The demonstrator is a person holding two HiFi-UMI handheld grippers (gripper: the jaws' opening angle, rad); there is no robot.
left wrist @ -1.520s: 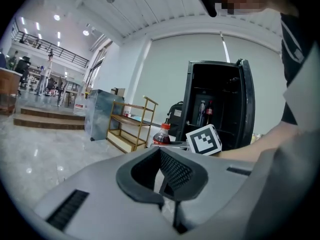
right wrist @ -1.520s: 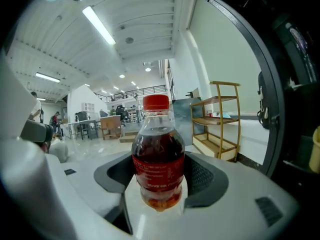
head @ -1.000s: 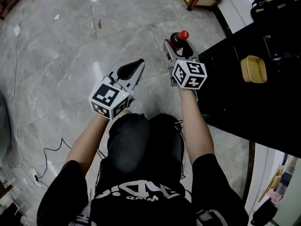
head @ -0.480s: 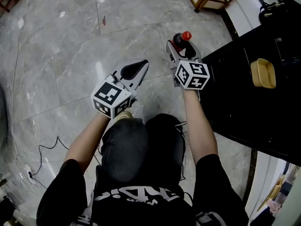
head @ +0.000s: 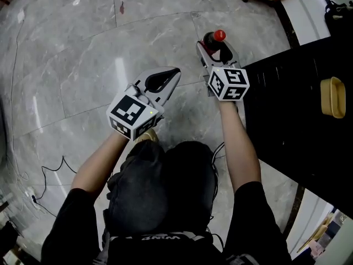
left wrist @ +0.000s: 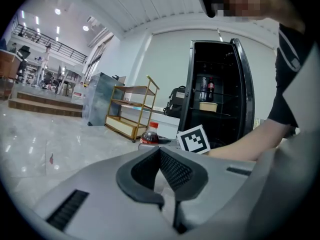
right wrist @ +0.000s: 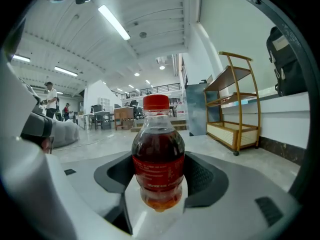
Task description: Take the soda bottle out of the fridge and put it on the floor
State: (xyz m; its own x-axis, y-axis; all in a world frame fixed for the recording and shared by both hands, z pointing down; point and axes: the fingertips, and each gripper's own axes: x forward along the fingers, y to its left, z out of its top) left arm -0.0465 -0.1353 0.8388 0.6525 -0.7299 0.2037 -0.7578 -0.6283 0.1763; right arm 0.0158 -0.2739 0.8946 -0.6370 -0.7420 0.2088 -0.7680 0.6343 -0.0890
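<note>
The soda bottle (right wrist: 158, 154) stood upright between the jaws of the right claw (right wrist: 159, 186), which pressed against its sides. It was out over the marble floor (head: 83, 54), just beside the open black fridge (head: 292, 109). The left claw (left wrist: 165, 166), off to its left, had its jaws together with nothing between them.

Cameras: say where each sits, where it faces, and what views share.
Head view: on the head, facing down at the floor; arms and legs show.
Left gripper view: on the left gripper, facing the open fridge; right forearm shows.
Right gripper view: on the right gripper, facing the hall; jaws hold the soda bottle.
Shared: that bottle.
</note>
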